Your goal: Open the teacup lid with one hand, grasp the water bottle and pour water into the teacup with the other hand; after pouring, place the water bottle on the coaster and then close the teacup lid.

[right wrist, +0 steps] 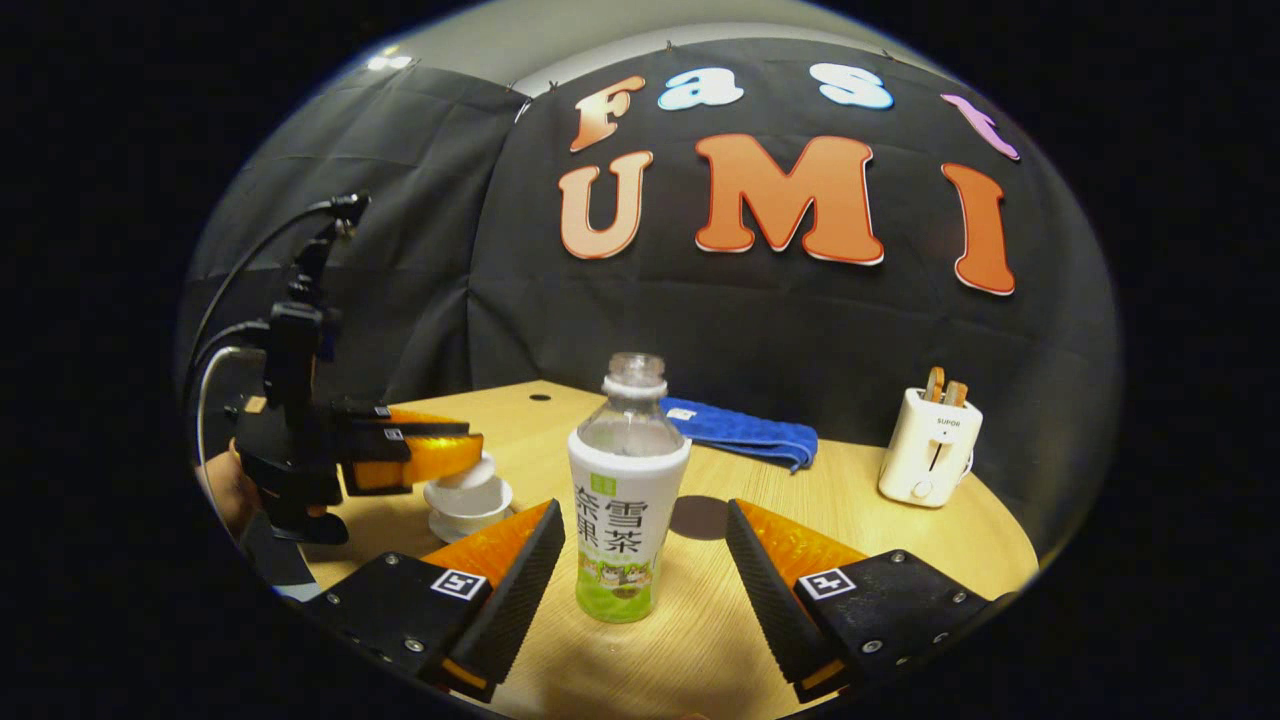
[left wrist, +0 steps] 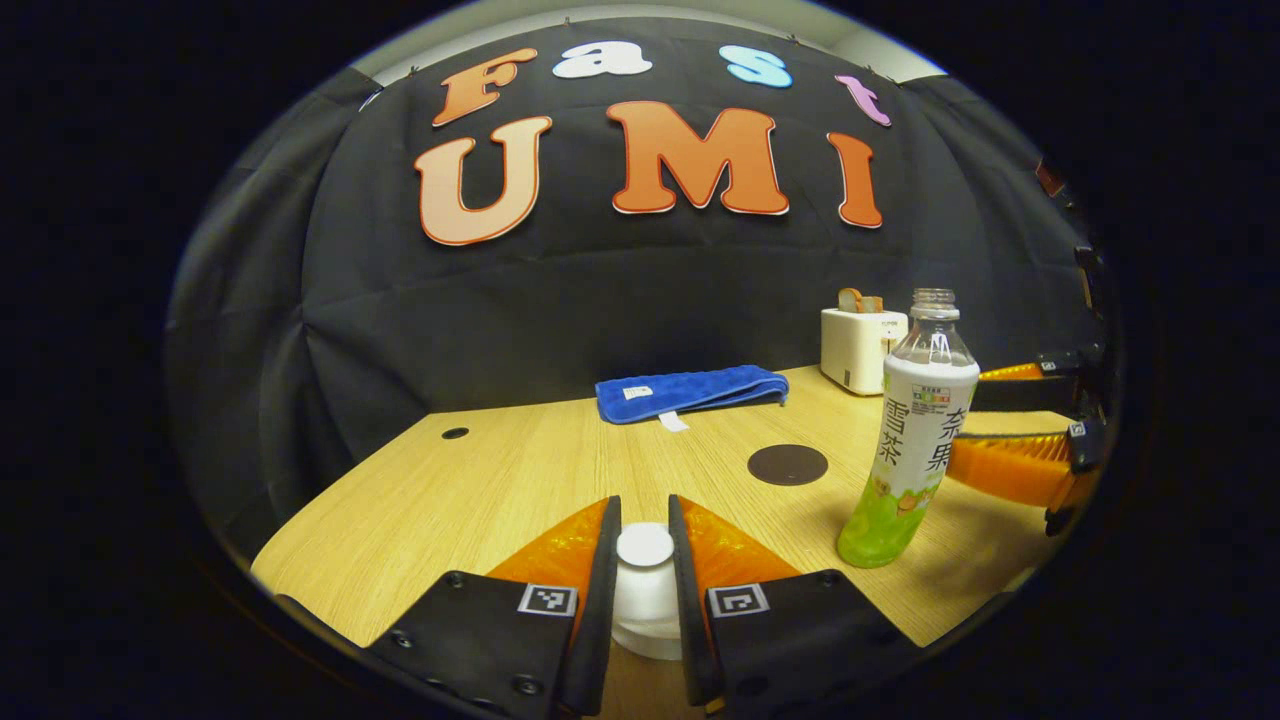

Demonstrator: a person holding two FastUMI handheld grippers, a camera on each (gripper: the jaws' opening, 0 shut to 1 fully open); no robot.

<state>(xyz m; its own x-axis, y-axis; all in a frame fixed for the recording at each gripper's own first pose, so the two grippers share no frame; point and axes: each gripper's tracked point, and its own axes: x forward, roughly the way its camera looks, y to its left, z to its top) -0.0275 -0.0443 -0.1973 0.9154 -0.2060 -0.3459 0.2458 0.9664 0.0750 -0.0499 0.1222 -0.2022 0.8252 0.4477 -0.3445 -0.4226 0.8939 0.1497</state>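
My left gripper [left wrist: 645, 530] is shut on the round knob of the white teacup lid [left wrist: 645, 548], which sits on the white teacup [left wrist: 645, 620] between the finger bases. In the right gripper view the same gripper [right wrist: 440, 455] reaches in from the left over the teacup [right wrist: 468, 498] on its saucer. The capless water bottle [right wrist: 630, 500], with a white and green label, stands upright on the table. My right gripper [right wrist: 642, 515] is open, one finger on each side of the bottle and clear of it. The dark round coaster [left wrist: 788, 465] lies behind the bottle [left wrist: 915, 440].
A folded blue towel [left wrist: 690, 392] lies at the back of the wooden table [left wrist: 480, 500]. A white toaster [right wrist: 930, 455] with bread slices stands at the back right. A hand [right wrist: 225, 495] holds the left gripper at the table's left edge.
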